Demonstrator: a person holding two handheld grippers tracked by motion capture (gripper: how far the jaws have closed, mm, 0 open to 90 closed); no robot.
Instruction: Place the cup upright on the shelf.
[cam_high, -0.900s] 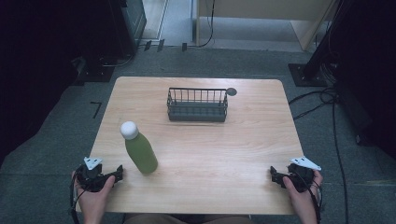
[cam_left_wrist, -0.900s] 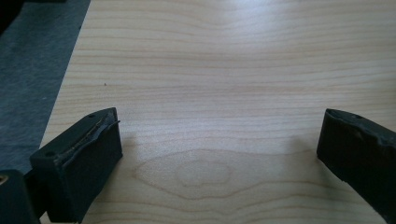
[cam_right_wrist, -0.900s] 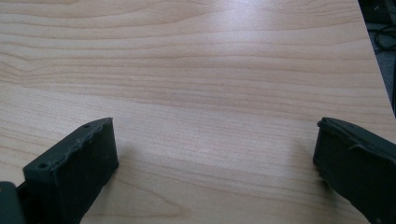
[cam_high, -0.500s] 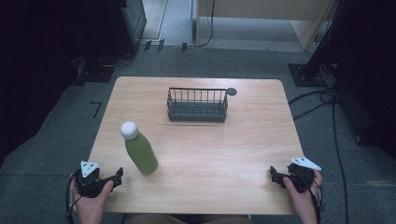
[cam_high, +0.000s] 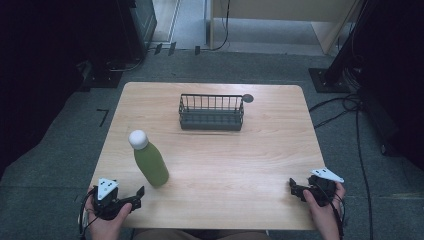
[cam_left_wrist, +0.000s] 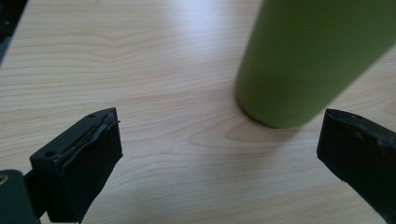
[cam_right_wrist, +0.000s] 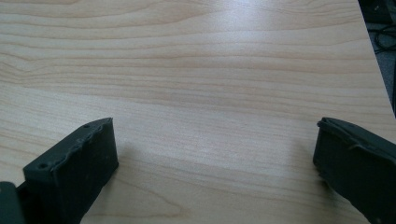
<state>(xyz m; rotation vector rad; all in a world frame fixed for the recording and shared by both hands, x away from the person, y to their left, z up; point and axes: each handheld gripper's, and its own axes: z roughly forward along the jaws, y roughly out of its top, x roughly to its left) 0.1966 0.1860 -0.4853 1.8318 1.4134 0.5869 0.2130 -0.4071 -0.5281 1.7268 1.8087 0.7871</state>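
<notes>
A green bottle (cam_high: 151, 166) with a white cap (cam_high: 138, 139) stands upright on the left half of the wooden table (cam_high: 235, 165). Its green base (cam_left_wrist: 299, 70) rises close ahead in the left gripper view, a little to the right of the jaws' line. My left gripper (cam_high: 136, 198) rests at the table's front left corner, open, nothing between its jaws, just short of the bottle. At the front right corner my right gripper (cam_high: 294, 189) is open over bare wood (cam_right_wrist: 210, 116).
A dark wire basket (cam_high: 212, 112) stands at the middle of the table's far side, with a small dark round disc (cam_high: 248, 98) at its right end. Cables (cam_high: 350, 107) and dark stands surround the table on the grey floor.
My left gripper has slid a little toward the table's front edge and turned slightly. The bottle, the basket and my right gripper have stayed where they were.
</notes>
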